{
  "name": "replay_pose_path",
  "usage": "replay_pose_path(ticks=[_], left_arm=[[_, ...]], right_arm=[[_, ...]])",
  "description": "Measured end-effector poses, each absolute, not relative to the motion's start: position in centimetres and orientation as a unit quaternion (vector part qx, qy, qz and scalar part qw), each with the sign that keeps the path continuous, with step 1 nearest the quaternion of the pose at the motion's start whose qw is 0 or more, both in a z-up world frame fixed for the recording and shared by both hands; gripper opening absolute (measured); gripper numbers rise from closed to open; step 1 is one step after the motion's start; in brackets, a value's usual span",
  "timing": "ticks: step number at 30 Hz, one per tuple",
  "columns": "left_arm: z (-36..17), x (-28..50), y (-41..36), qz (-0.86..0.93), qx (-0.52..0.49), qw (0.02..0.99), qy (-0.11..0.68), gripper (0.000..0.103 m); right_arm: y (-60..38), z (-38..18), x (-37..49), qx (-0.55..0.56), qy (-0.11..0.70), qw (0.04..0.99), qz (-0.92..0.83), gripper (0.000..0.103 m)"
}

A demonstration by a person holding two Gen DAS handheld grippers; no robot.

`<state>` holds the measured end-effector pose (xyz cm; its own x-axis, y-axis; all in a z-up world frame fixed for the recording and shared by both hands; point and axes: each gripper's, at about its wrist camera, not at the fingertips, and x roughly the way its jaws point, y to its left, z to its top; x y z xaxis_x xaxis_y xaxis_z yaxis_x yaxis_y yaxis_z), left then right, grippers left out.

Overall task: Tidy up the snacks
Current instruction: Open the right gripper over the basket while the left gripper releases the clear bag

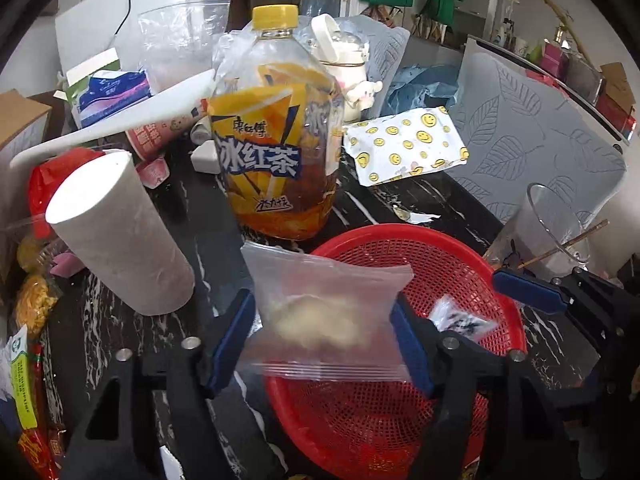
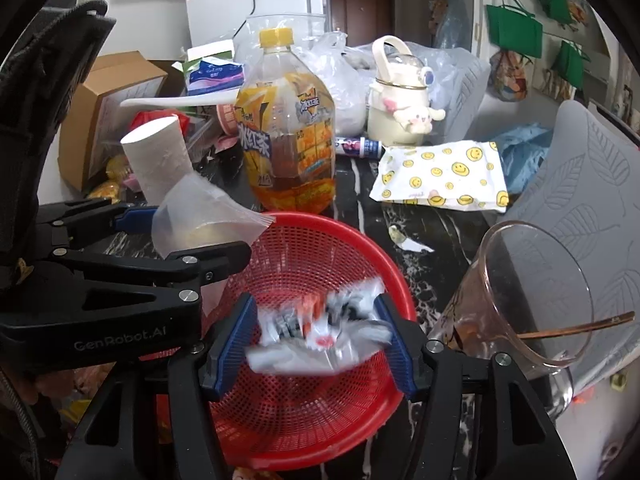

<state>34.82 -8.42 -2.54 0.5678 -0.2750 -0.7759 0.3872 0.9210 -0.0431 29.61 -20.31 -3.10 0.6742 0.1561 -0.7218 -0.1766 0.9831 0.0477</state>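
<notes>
**Two snack packets held over one red basket**

Left wrist view: one clear zip bag [image 1: 326, 312] with a pale, crumbly filling, blurred, sits clamped between the blue pads of the left gripper [image 1: 323, 342], above the near rim of one red mesh basket [image 1: 472, 264]. One small black-and-white packet [image 1: 460, 318] shows over the basket, partly hidden. One iced tea bottle [image 1: 276, 136], yellow cap, stands just behind the basket on the dark marbled table [image 1: 212, 216]. One white paper roll [image 1: 116, 232] stands to the left.

Right wrist view: one black, white and orange packet [image 2: 320, 332], smeared by blur, is pinched by the right gripper [image 2: 318, 342], jaws partly closed on it, above the basket [image 2: 320, 248] interior. One smiley-print pouch [image 2: 444, 176] lies beyond; one clear cup [image 2: 532, 292] tilts at right.
</notes>
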Motion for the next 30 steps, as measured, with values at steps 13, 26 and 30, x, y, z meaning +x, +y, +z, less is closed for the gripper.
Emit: replay_pose_path(ticks=[13,26,30], left_arm=[[-1.4,34.2,-8.4,-0.175,0.082,0.888,0.418,0.079],[3.0,31.4,-7.2,-0.172,0.078,0.910,0.368,0.079],[4.0,30.2,-6.5,-0.174,0.069,0.914,0.361,0.079]], right_arm=[[-20.6,-2.7,29.0,-0.003,0.395,0.915,0.086,0.067],[-20.4,1.7,26.2,0.001,0.350,0.934,0.076,0.067],[-20.3,3.1,25.0,-0.002,0.337,0.939,0.070,0.067]])
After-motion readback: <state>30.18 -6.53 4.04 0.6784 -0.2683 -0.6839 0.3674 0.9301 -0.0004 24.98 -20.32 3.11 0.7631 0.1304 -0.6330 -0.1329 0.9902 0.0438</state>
